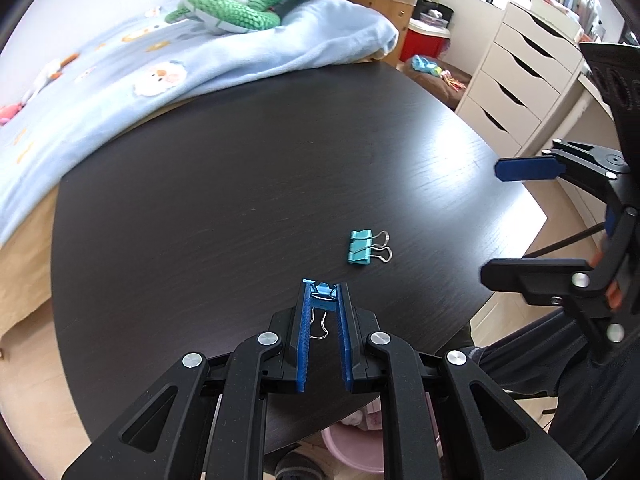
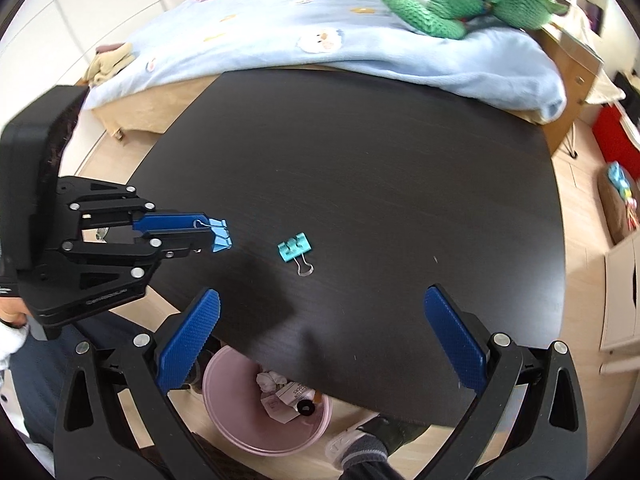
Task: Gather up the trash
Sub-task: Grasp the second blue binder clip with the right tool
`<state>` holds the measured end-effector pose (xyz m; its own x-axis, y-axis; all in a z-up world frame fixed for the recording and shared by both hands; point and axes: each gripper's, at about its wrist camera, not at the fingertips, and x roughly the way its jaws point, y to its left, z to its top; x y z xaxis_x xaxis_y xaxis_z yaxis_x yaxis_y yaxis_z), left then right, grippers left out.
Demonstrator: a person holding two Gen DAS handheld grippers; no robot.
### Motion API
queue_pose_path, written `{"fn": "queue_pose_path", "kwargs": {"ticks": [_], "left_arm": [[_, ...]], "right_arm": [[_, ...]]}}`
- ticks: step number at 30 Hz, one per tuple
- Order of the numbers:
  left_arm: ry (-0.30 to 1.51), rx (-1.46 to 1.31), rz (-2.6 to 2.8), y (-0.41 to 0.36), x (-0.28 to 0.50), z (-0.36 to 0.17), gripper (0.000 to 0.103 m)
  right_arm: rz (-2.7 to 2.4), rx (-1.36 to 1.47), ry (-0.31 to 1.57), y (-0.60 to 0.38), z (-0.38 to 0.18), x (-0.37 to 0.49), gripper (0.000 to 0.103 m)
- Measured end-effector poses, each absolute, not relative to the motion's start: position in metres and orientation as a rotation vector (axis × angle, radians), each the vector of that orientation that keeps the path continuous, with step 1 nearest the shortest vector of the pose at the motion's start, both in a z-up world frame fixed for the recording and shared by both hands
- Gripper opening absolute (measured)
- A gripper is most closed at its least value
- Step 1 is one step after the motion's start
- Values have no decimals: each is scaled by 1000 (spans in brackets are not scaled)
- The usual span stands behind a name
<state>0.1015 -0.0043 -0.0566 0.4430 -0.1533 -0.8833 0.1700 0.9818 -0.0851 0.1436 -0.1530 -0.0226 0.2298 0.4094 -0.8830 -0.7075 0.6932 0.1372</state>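
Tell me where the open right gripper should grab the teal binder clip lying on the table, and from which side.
Grip the teal binder clip across its teal body, coming down from above with the right gripper. The clip lies flat on the dark table, apart from everything else, its thin wire handles pointing toward the gripper; those loops probably offer a poorer hold than the wider body.

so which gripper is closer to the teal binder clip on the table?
Left. The left gripper, shut on a blue clip, is beside the teal binder clip; the right gripper hangs open farther back.

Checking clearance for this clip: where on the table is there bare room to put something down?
The dark table is bare from the teal binder clip to the blanket edge. Crowded only at the near edge, where the left gripper holds a blue binder clip.
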Motion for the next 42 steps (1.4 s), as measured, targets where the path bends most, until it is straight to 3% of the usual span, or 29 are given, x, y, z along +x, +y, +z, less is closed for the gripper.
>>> {"fn": "queue_pose_path", "kwargs": {"ticks": [9,11,13,22,32,34,42], "left_arm": [[1089,-11,-181,8,96,-55,13],[1089,-17,-177,11,94,-56,13],[1089,-21,-173,14,93,-56,13],[1095,-41,-170,21,94,-61,13],[1097,-47,-178,20,96,-64,13],[1097,-48,-177,20,96,-64,13],[1094,-53,-179,20,94,-62,13]], "right_arm": [[884,-418,1070,-123,-39,156,100],[907,-450,1066,-117,-45,159,91],[920,-488,1076,-111,-51,159,72],[979,-561,1101,-96,-68,159,32],[991,-571,1088,-89,-70,162,22],[992,-570,1088,-89,-71,163,13],[988,-546,1076,-92,-65,161,12]]}}
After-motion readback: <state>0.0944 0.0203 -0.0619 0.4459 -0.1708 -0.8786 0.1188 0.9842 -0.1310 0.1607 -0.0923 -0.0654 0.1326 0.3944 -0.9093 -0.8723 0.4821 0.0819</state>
